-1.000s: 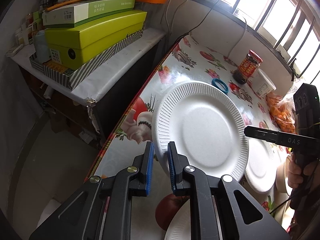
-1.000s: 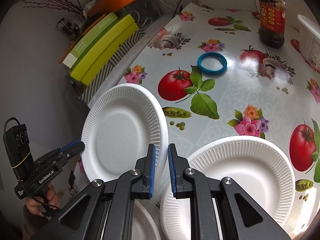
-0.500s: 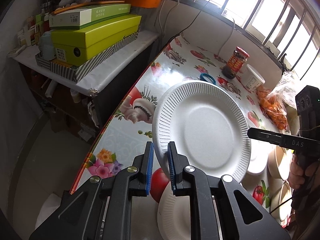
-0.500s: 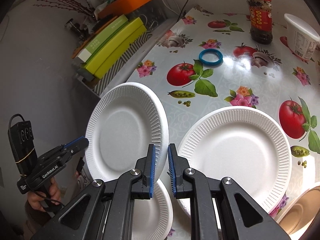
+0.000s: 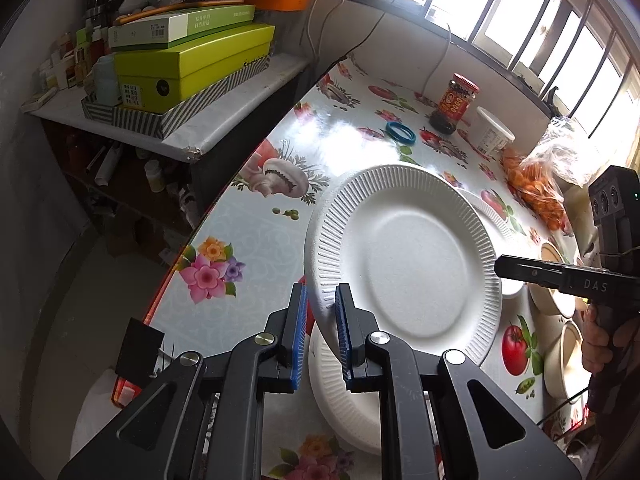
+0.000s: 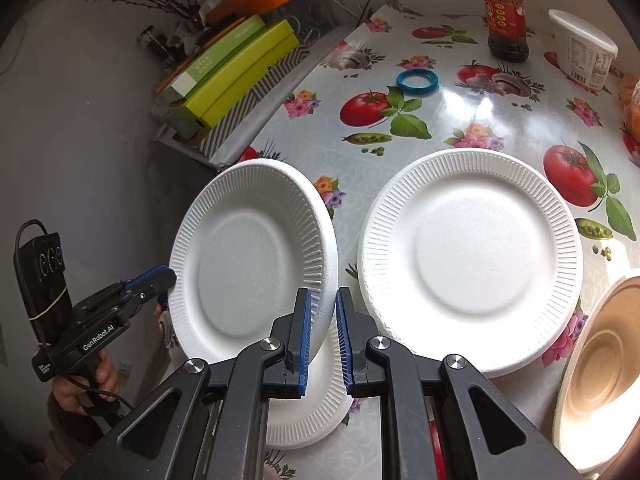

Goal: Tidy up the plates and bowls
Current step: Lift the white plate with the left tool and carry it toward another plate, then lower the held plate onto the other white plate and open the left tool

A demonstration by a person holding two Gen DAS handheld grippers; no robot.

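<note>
A white ribbed foam plate [image 5: 404, 256] hangs tilted above the table, pinched at opposite rims. My left gripper [image 5: 321, 322] is shut on its near rim. My right gripper [image 6: 322, 322] is shut on the other rim of the same plate [image 6: 248, 260]. A second white plate [image 6: 296, 404] lies on the table under it, also in the left wrist view [image 5: 344, 392]. A larger white plate [image 6: 472, 256] lies flat to the right. Tan bowls [image 5: 560, 340] stand at the right edge; one also shows in the right wrist view [image 6: 600, 364].
A fruit-print oilcloth covers the table [image 6: 440, 100]. On it are a blue ring [image 6: 416, 81], a sauce jar [image 6: 505, 16], a white tub [image 6: 582, 48] and a bag of orange snacks [image 5: 536, 196]. A shelf with green boxes [image 5: 188, 64] stands left of the table.
Both grippers have pulled back and up with the held plate. It now hangs over the small plate by the table's near edge, and more of the table shows.
</note>
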